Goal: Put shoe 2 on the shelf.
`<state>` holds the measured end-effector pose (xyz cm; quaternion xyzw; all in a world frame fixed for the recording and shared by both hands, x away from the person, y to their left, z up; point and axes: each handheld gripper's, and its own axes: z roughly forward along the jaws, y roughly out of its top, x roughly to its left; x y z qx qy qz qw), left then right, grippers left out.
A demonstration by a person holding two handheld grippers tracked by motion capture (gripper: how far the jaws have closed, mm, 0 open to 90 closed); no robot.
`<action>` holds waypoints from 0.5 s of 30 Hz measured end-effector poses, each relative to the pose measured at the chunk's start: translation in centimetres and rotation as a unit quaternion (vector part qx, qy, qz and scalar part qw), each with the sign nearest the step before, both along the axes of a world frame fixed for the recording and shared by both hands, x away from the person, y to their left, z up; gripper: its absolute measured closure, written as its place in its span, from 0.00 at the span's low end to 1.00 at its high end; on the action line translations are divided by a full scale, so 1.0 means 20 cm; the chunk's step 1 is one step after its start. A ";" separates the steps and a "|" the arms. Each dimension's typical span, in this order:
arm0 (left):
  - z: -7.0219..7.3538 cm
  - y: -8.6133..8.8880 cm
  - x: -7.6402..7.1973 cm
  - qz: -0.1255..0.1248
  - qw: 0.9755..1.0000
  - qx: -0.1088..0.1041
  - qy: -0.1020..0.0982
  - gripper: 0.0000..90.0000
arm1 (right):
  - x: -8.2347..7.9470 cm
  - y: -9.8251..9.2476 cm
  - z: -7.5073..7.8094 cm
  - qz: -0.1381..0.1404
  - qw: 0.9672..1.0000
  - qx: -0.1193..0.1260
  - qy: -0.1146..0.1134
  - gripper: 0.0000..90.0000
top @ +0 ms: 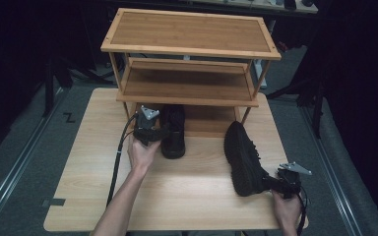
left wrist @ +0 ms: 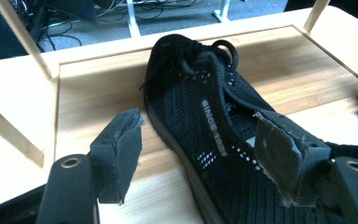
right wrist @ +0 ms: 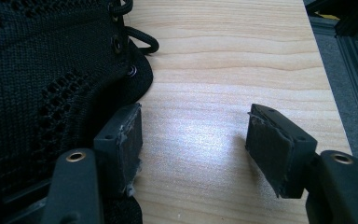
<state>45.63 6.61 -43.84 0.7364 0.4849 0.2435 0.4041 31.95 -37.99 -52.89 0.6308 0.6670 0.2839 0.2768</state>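
A three-tier bamboo shelf rack (top: 189, 51) stands at the far side of the light wooden surface (top: 187, 196), with grey floor (top: 24, 162) around it.

Dark room, grey floor (top: 15, 147)

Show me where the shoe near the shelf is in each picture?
High view: the left shoe sits left of middle, toe under the shelf.
Left gripper view: it lies in the middle, between open jaws.
Right gripper view: I cannot find it.
Shared landmark: the wooden table.
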 end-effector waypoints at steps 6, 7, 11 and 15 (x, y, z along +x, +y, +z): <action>-0.03 0.05 -0.10 -0.009 1.000 -0.004 0.004 0.35 | 0.00 0.00 0.00 0.000 1.000 0.000 0.000 0.40; -0.03 0.06 -0.12 -0.010 1.000 -0.004 0.007 0.34 | 0.00 0.00 0.00 0.000 1.000 -0.001 0.001 0.40; -0.07 0.06 -0.20 -0.021 1.000 0.006 0.012 0.33 | 0.00 0.00 0.00 0.000 1.000 -0.001 0.001 0.40; -0.12 0.03 -0.29 -0.044 0.999 0.005 0.017 0.33 | 0.00 0.00 0.00 0.000 1.000 -0.001 0.001 0.40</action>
